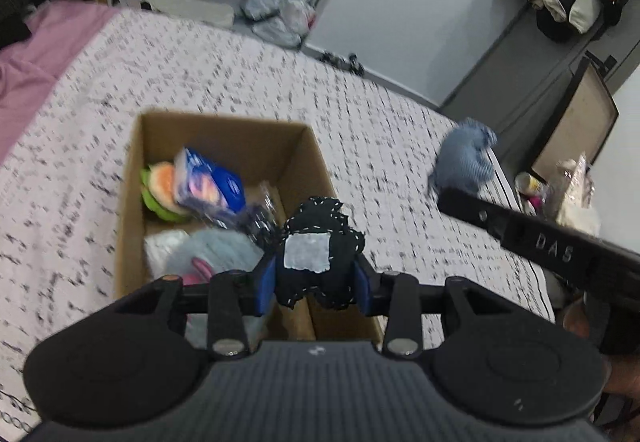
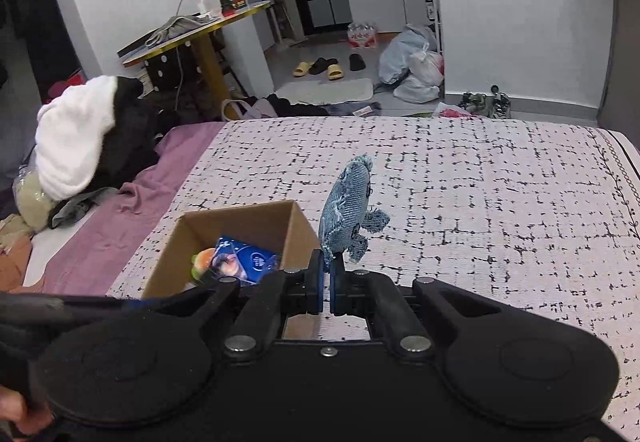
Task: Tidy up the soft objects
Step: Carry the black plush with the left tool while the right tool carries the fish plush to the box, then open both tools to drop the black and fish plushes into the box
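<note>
My left gripper (image 1: 318, 284) is shut on a black soft toy (image 1: 320, 242) with a white patch and holds it over the near right part of an open cardboard box (image 1: 132, 169). In the box lie a green and orange plush (image 1: 158, 189), a blue packet (image 1: 210, 185) and a pale blue plush (image 1: 216, 252). My right gripper (image 2: 326, 282) is shut on a blue denim soft toy (image 2: 348, 209) and holds it upright, above the bed just right of the box (image 2: 256, 226). That toy (image 1: 464, 157) and the right gripper's arm show at the right of the left wrist view.
The box stands on a bed with a white black-flecked cover (image 2: 480, 201). A purple sheet (image 2: 120, 217) and a pile of clothes (image 2: 80, 145) lie at the left. Beyond the bed are a small table (image 2: 192, 33), bags (image 2: 412, 69) and slippers on the floor.
</note>
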`<control>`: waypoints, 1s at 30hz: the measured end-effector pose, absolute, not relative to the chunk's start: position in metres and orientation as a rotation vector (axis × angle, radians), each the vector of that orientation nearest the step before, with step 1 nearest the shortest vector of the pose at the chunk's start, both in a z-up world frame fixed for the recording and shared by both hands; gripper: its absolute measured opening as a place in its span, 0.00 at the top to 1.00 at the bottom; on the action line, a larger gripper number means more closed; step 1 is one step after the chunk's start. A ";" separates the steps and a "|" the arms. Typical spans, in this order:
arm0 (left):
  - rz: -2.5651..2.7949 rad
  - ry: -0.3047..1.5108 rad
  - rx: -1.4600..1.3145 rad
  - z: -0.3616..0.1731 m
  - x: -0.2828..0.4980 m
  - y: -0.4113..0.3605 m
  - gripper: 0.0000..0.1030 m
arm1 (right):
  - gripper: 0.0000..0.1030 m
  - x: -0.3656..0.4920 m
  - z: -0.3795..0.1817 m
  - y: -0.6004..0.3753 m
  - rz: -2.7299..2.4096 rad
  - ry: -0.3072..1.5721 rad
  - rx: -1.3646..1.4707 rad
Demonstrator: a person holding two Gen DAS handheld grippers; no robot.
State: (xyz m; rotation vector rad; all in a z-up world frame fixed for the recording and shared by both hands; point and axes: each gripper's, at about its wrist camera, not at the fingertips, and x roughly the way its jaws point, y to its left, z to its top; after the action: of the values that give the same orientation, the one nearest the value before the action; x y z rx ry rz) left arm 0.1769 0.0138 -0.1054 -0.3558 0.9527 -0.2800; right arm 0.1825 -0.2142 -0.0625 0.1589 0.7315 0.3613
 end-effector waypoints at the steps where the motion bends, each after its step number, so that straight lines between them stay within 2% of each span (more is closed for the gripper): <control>1: -0.284 0.961 -0.360 -0.108 0.177 0.013 0.62 | 0.98 0.182 -0.062 -0.213 0.366 0.731 0.157; 4: -0.310 0.983 -0.355 -0.114 0.177 0.009 0.60 | 0.98 0.181 -0.063 -0.209 0.374 0.733 0.156; 12: -0.326 0.998 -0.358 -0.116 0.172 0.012 0.40 | 0.98 0.180 -0.069 -0.197 0.414 0.750 0.154; 30: -0.139 0.897 -0.403 -0.100 0.165 0.063 0.40 | 0.97 0.184 -0.066 -0.160 0.510 0.755 0.123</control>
State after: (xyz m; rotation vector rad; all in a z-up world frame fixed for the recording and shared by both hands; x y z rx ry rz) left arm 0.1646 0.0631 -0.1001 -0.4032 0.8970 -0.1388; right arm 0.1844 -0.1600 -0.0661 0.1230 0.7553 0.5097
